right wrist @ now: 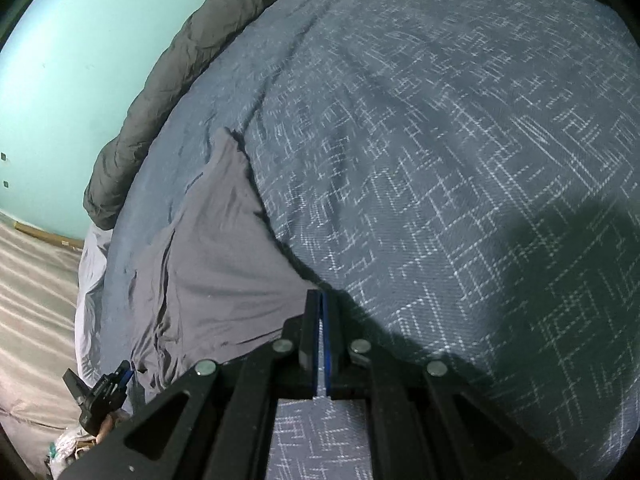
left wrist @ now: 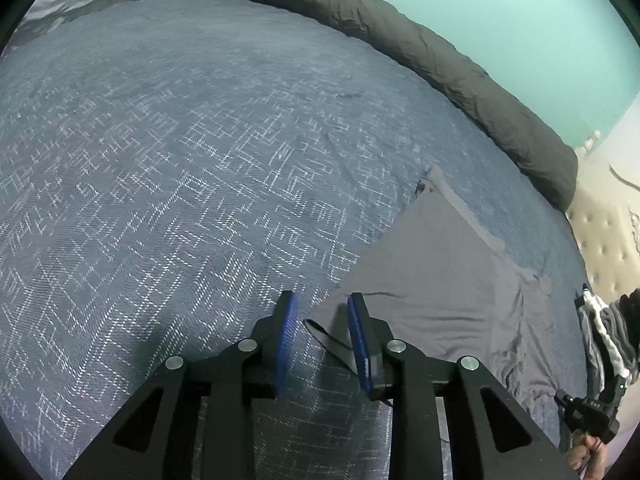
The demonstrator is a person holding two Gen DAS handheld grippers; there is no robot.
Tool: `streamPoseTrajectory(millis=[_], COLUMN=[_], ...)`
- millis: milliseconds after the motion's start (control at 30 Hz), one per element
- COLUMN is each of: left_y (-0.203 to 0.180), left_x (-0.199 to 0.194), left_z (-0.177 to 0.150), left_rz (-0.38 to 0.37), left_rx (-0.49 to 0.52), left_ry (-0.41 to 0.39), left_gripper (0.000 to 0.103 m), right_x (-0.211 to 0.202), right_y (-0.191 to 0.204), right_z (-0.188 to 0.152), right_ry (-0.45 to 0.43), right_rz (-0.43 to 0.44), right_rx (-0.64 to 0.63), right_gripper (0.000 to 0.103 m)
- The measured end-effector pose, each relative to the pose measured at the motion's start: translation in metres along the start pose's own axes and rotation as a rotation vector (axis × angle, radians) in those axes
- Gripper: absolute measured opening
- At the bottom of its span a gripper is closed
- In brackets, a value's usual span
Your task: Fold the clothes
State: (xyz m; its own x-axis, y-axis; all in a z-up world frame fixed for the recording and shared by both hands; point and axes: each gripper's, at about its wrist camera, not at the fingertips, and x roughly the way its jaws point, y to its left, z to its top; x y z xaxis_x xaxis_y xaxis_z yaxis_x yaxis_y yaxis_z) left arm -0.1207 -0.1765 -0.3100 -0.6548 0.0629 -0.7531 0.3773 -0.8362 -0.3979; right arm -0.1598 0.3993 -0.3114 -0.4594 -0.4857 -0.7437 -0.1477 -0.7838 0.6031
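**Left wrist view: jaws parted over a corner of the grey garment**

Left wrist view shows the left gripper (left wrist: 322, 316) with its blue-padded jaws standing apart, nothing between them, poised just over the near corner of the grey garment (left wrist: 436, 256), where a thin dark cord or seam runs under the right-hand pad. In the right wrist view the right gripper (right wrist: 321, 312) has its jaws pressed together; the garment's edge meets their tips, but whether cloth is pinched there I cannot tell.

The garment lies spread on the bed cover (left wrist: 168, 152) toward its edge nearest the person, mostly flat, with one straight hem and soft wrinkles along the side. Whether this is a piece laid out for folding or already doubled once, the pictures do not settle — it reads as a broad panel either way.

Any grasp here calls for a low, shallow pinch: the cloth is thin, smooth and limp, while the cover beneath is coarser, woven blue with white cross-hatching — easy to catch by mistake. A crumpled dark quilt (left wrist: 420, 52) is rolled along the far edge.
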Motion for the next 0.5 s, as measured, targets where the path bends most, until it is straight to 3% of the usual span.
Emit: streamPoseTrajectory(millis=[500], left_y=[-0.011], left_x=[0.010], left_z=[-0.001], left_rz=[-0.009], left_rx=[0.069], left_ry=[0.046], left_gripper=[0.026], right_x=[0.002], right_y=[0.008], right_z=[-0.001], right_ry=[-0.008], right_rz=[0.001], right_rx=[0.007], right_gripper=[0.001])
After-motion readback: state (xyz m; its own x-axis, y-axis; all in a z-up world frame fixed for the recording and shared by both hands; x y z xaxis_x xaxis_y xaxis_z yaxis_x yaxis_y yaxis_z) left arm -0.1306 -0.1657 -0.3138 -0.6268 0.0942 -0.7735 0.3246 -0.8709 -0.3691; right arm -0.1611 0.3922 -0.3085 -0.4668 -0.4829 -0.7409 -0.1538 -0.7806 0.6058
